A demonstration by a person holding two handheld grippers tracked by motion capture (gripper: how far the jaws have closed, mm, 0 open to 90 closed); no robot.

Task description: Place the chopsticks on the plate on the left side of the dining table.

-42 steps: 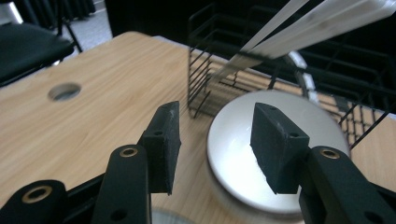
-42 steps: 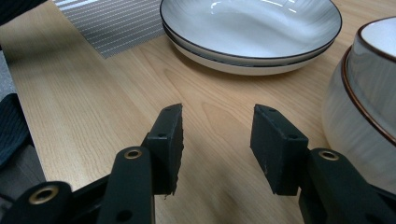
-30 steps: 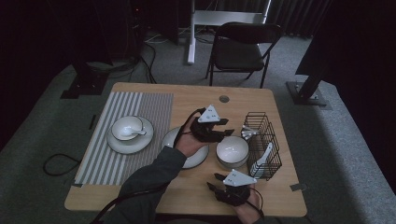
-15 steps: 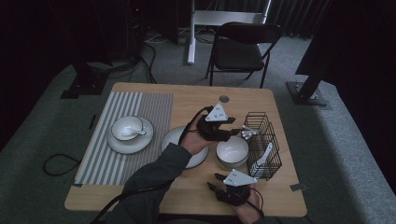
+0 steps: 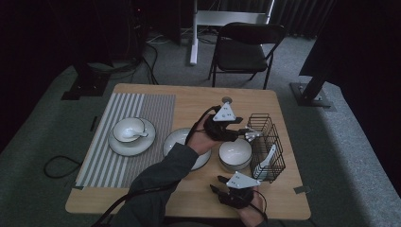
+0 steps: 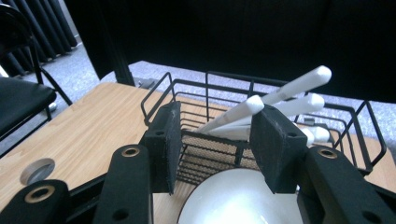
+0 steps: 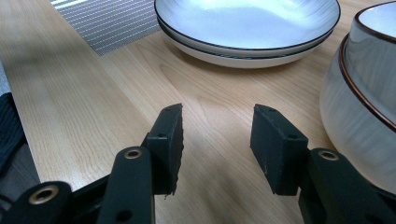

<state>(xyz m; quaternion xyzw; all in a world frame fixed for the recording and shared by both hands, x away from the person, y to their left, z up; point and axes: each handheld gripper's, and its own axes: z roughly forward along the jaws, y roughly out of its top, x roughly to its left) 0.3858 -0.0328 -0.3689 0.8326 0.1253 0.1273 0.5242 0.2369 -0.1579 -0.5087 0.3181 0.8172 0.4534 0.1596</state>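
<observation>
a black wire basket (image 5: 267,146) stands near the right edge of the tabletop (image 5: 198,97), with white spoons (image 6: 275,100) leaning in it, handles up and tilted. just left of the basket sits a white bowl (image 5: 234,153) with a dark rim, and left of that a shallow white plate (image 5: 176,141). on a striped mat (image 5: 127,137) farther left, a saucer (image 5: 116,143) carries a cup (image 5: 128,129) (something white rests in it, too small to tell what).

the left tool (image 5: 242,130) hangs over the bowl's far side, aimed at the basket. in the left gripper view the left tool (image 6: 215,135) has its jaws well apart, nothing between them; the basket wall and the spoon handles lie just beyond the pads, and the bowl's white inside is right below. i cannot tell whether a pad touches the wire.

the right tool (image 5: 218,185) lies low at the near edge of the tabletop, in front of the bowl. in the right gripper view the right tool (image 7: 217,135) is also wide open and empty, just above bare wood, with the bowl close on its right and the plate ahead.
</observation>
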